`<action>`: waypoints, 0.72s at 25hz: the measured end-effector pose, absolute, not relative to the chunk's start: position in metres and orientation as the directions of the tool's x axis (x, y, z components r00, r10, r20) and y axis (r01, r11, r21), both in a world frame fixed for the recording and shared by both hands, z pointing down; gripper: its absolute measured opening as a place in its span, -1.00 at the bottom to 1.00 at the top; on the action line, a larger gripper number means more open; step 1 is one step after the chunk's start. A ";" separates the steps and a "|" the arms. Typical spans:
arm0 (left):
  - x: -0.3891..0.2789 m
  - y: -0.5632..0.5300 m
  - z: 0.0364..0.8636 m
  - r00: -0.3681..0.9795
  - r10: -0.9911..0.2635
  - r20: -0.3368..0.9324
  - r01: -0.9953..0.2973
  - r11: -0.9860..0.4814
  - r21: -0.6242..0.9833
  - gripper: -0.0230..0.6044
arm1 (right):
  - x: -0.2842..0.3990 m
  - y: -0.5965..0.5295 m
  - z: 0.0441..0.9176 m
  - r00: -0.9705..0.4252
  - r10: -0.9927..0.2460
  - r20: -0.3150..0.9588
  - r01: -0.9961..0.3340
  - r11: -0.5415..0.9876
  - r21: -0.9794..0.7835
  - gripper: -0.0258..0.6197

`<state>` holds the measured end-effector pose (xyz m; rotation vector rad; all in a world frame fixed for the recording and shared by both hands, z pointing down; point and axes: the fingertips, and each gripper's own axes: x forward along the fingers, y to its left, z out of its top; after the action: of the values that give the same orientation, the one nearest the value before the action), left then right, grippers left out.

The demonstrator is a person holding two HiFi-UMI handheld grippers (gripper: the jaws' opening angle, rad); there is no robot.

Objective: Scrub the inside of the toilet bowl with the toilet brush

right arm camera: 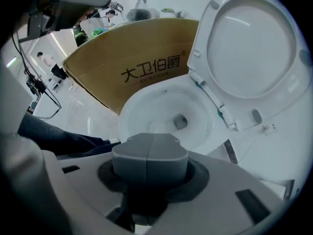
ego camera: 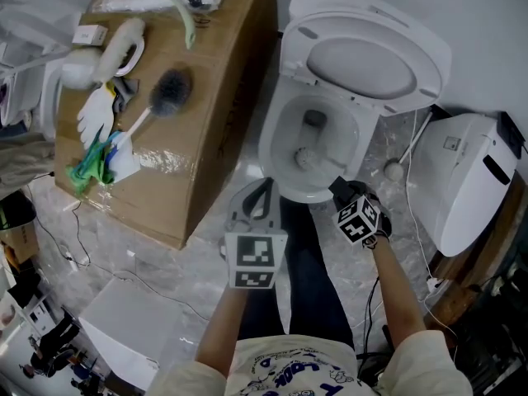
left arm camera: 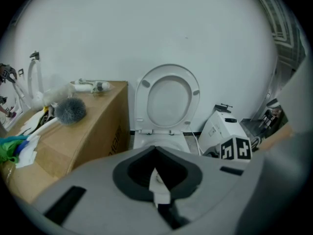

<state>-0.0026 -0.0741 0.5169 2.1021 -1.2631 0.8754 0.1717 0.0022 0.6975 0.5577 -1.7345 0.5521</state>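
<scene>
Toilet (ego camera: 318, 97) stands against white wall, seat and lid tipped up, bowl (ego camera: 289, 130) open and white inside, drain hole dark at the bottom. Toilet brush (ego camera: 169, 91) is not in the bowl: it lies on top of the cardboard box (ego camera: 223, 114) just left of the toilet, grey bristle head toward the wall end, white handle running back toward a green-and-blue cloth (ego camera: 92, 163). A white rubber glove (ego camera: 97, 114) lies beside the handle. Left gripper (ego camera: 257, 195) held low over the marble floor (ego camera: 157, 262), just in front of the bowl's front-left rim; in the left gripper view its jaws stand apart around a dark hollow, with only a pale sliver in the gap that cannot be identified. Right gripper (ego camera: 340, 190) sits at the bowl's front-right rim; in the right gripper view the jaws are pressed together, seam closed, nothing between them, pointing down into the bowl. Neither gripper touches the brush. Person's dark trouser legs (ego camera: 309, 287) run between the two grippers toward the toilet. A second white fixture (ego camera: 470, 184) lies tilted on the floor to the toilet's right.
</scene>
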 end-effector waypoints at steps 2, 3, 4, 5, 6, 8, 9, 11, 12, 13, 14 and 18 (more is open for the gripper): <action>-0.003 -0.075 0.517 0.352 -0.556 0.753 -0.900 -0.421 0.111 -0.92 | 0.182 0.003 0.704 -0.178 -0.078 0.981 -0.653 0.755 -0.059 -0.40; -0.003 -0.076 0.518 0.352 -0.556 0.753 -0.900 -0.421 0.110 -0.92 | 0.187 0.002 0.707 -0.168 -0.080 0.982 -0.678 0.733 -0.057 -0.40; -0.004 -0.077 0.518 0.351 -0.556 0.753 -0.901 -0.421 0.109 -0.92 | 0.191 0.000 0.709 -0.163 -0.084 0.983 -0.707 0.705 -0.057 -0.40; -0.004 -0.077 0.519 0.350 -0.556 0.754 -0.901 -0.420 0.109 -0.92 | 0.194 -0.003 0.710 -0.159 -0.089 0.983 -0.734 0.677 -0.058 -0.40; -0.005 -0.078 0.520 0.349 -0.556 0.754 -0.902 -0.418 0.110 -0.92 | 0.197 -0.006 0.711 -0.155 -0.094 0.983 -0.757 0.652 -0.057 -0.40; -0.006 -0.078 0.521 0.347 -0.556 0.756 -0.903 -0.415 0.110 -0.92 | 0.203 -0.014 0.714 -0.141 -0.105 0.984 -0.784 0.619 -0.046 -0.40; -0.006 -0.078 0.521 0.346 -0.555 0.757 -0.904 -0.414 0.109 -0.92 | 0.205 -0.018 0.715 -0.133 -0.110 0.985 -0.791 0.610 -0.038 -0.40; -0.007 -0.078 0.522 0.345 -0.553 0.759 -0.904 -0.413 0.110 -0.92 | 0.209 -0.027 0.716 -0.117 -0.120 0.986 -0.801 0.599 -0.022 -0.40; -0.007 -0.079 0.523 0.344 -0.552 0.759 -0.904 -0.413 0.110 -0.92 | 0.211 -0.032 0.716 -0.109 -0.127 0.986 -0.804 0.594 -0.012 -0.40; -0.007 -0.079 0.523 0.344 -0.552 0.760 -0.905 -0.412 0.111 -0.92 | 0.213 -0.036 0.716 -0.099 -0.137 0.986 -0.808 0.589 0.001 -0.41; -0.007 -0.079 0.523 0.344 -0.551 0.760 -0.905 -0.411 0.112 -0.92 | 0.216 -0.041 0.716 -0.086 -0.150 0.985 -0.811 0.584 0.018 -0.40; -0.007 -0.080 0.524 0.345 -0.551 0.760 -0.905 -0.411 0.113 -0.92 | 0.227 -0.062 0.713 -0.042 -0.211 0.976 -0.824 0.560 0.086 -0.41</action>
<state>-0.0066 -0.0800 0.5235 2.0845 -1.2666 0.8782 0.2275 -0.0620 0.7127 0.9037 -1.5719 0.6243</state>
